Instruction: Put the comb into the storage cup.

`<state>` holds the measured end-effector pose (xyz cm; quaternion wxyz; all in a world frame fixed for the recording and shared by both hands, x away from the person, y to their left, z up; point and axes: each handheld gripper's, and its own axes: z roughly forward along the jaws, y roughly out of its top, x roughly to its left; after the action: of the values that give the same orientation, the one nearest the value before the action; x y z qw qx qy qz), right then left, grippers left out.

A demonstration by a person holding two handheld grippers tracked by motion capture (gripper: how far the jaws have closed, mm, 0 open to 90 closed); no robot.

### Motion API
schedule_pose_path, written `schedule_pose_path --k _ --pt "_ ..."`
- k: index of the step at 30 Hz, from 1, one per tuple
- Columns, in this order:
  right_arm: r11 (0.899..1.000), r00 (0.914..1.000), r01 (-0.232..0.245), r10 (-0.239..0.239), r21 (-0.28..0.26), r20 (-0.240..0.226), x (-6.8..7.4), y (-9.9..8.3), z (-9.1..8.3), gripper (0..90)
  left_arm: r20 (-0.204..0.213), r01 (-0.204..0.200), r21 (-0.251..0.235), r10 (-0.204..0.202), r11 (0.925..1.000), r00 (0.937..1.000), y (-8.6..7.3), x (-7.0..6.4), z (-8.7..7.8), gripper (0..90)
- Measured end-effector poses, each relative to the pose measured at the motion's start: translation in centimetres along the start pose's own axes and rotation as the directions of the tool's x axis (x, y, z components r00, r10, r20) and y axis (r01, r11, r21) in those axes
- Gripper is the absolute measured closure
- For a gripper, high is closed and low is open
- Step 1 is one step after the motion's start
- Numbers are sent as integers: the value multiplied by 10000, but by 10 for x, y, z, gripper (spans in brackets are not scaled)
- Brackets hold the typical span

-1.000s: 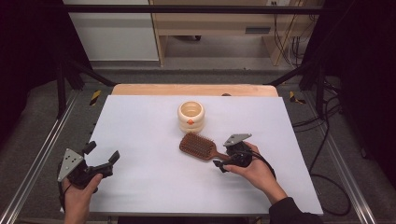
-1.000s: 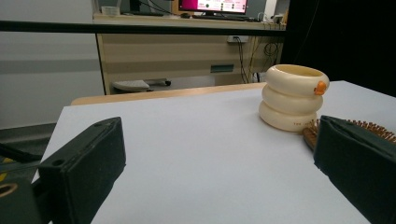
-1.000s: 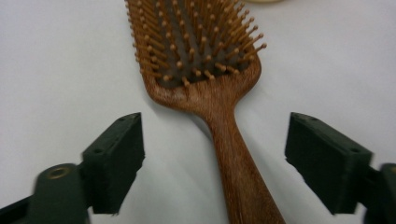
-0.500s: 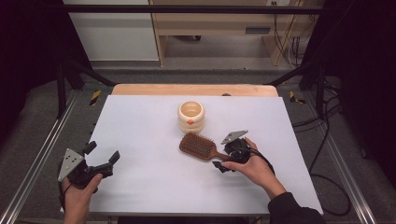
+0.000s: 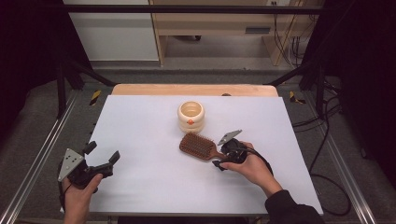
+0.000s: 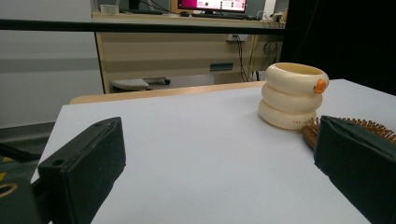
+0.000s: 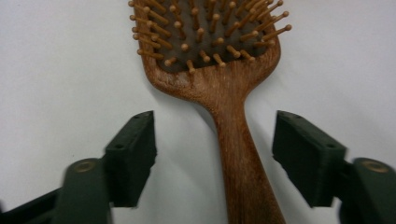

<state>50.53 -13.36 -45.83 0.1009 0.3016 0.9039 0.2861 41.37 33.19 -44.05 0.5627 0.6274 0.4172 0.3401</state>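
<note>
Right gripper [image 7: 215, 154] is sitting wide open, straddling the hairbrush [image 5: 200, 146] handle at frame center; keep that handle centered between the jaws while closing. Left gripper [image 5: 100, 158] is idling open, lower left.

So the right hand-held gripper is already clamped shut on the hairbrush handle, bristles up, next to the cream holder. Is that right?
Not quite. The right hand-held gripper is open: in the right gripper view its jaws stand either side of the hairbrush handle, with gaps. The rest holds: bristles up, beside the cream holder.
</note>
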Motion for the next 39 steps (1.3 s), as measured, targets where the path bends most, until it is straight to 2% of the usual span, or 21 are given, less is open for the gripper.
schedule_pose_path --k 4,19,26,34,36,39 --pt "9996 9997 233 -234 139 8 1 0 2 434 4 5 4 -5 10000 10000 0 0 0 22" --pt "9976 9976 663 -667 217 201 -2 2 6 580 9 -151 30 151 9999 9999 0 -2 1 22" --pt "9930 9926 1170 -1174 152 302 -1 1 6 687 30 -160 65 160 9999 9999 0 -2 2 22" --pt "9851 9845 1721 -1722 78 327 0 -2 4 720 30 -166 63 166 9998 9999 0 -2 2 22" --pt "9845 9835 1754 -1755 59 428 1 -2 4 723 27 -159 59 159 9999 9999 0 -2 2 22" --pt "9843 9839 1760 -1762 93 304 4 -2 3 723 25 -161 56 160 9999 9999 0 -2 1 22"
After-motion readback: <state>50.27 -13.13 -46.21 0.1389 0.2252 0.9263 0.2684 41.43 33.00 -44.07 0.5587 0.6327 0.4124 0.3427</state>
